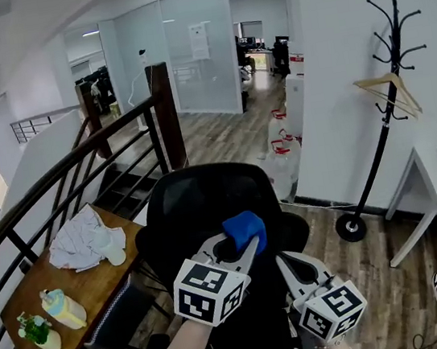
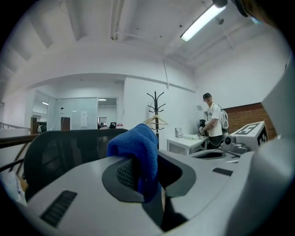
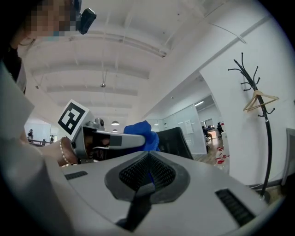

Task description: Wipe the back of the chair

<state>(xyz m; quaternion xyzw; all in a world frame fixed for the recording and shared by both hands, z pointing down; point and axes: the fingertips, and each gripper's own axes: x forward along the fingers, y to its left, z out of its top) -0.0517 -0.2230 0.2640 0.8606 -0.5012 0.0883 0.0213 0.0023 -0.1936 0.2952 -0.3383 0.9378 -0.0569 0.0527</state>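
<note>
Left jaws: left gripper (image 1: pixel 236 248) clamped on blue cloth (image 1: pixel 245 227); fold pinched between the pads, loose bunch standing out past the tips.
Right jaws: right gripper (image 1: pixel 288 266) closed together, nothing seen gripped; set just right of the left jaws and behind their tips.
Chair back (image 1: pixel 195 206): black mesh, straight ahead of and below the left tips; contact with cloth not clear.
Step (judged): start of a wiping stroke, little or none done.
Method: press the protruding bunch on the mesh, not the hard tips; sweep side to side, working down from the top edge.
Grip: firm, so drag cannot pull the fold out.
Right jaws' use: brace the rim beside the left jaws; chair may turn under the push.
</note>
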